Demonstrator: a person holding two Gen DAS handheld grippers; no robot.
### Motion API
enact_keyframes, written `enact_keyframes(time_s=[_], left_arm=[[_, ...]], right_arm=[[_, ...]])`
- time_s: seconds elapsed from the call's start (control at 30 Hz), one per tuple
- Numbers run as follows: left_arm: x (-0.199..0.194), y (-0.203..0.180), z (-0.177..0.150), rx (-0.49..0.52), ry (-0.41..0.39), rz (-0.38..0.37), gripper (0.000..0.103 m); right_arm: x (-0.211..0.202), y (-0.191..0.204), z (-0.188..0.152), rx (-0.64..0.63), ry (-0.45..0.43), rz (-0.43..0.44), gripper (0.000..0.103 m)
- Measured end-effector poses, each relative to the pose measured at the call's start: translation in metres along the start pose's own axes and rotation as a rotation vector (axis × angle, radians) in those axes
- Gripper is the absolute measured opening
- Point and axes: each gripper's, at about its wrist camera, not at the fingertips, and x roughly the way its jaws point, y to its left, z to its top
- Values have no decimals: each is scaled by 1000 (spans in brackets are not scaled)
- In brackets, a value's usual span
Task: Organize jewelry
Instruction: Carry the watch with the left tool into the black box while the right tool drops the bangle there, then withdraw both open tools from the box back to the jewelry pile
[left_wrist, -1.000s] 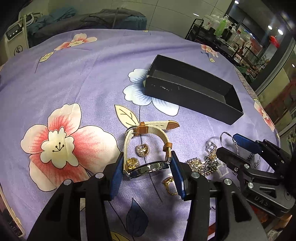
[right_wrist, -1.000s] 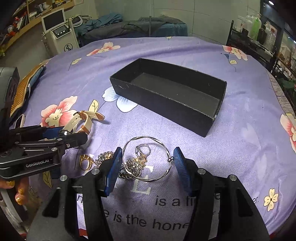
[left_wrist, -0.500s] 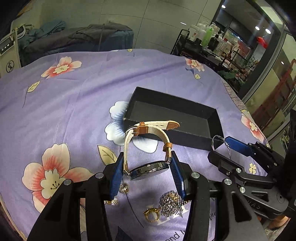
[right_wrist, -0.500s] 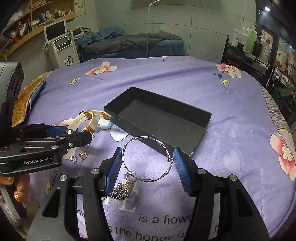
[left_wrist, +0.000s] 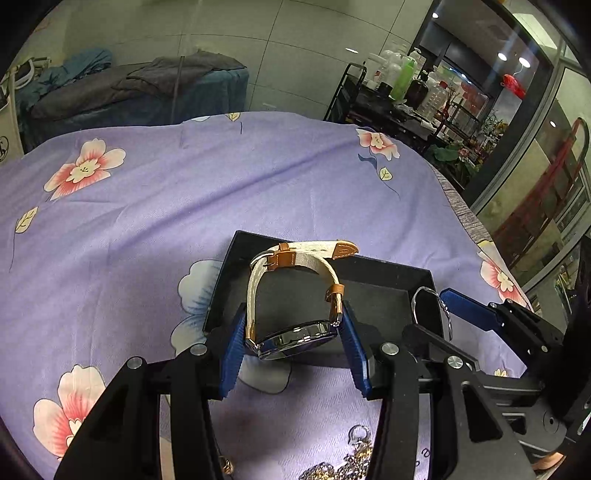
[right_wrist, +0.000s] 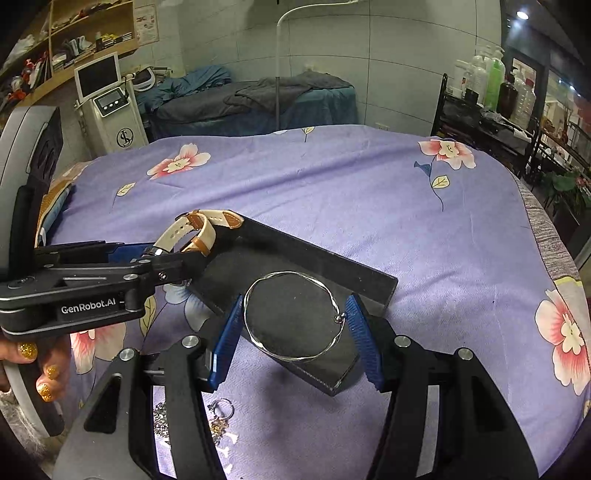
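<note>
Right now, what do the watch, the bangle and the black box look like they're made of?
Watch: cream strap with tan loops and stitching, likely leather or an imitation; its case shines like polished metal.
Bangle: thin twisted wire with a bead end, bright silvery metal, alloy unclear.
Black box: matte, straight thin walls, probably card or paperboard.

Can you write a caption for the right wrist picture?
Right claw holds a bangle over the box.
</note>
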Motion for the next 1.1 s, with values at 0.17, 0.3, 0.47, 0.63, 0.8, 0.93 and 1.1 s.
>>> enact_keyframes(time_s=[0.17, 0.3, 0.47, 0.63, 0.8, 0.93, 1.1], left_arm=[[18, -4, 9, 14, 22, 20, 47], [22, -1, 10, 3, 22, 31, 53], [10, 4, 11, -18, -21, 19, 71], [1, 13, 3, -60, -29, 15, 86], [-8, 16, -12, -78, -36, 31, 96], [-17, 16, -25, -69, -43, 53, 96], [-26, 9, -41, 3, -31, 87, 96]], right_arm=[[12, -4, 1, 5, 12, -12, 57], [14, 0, -3, -46, 2, -63, 69], [7, 4, -6, -71, -24, -87, 73], [4, 7, -10, -62, -17, -78, 73], [-7, 7, -15, -48, -13, -81, 77], [-16, 4, -23, -21, -7, -73, 77], [-23, 5, -39, -8, 20, -45, 77]])
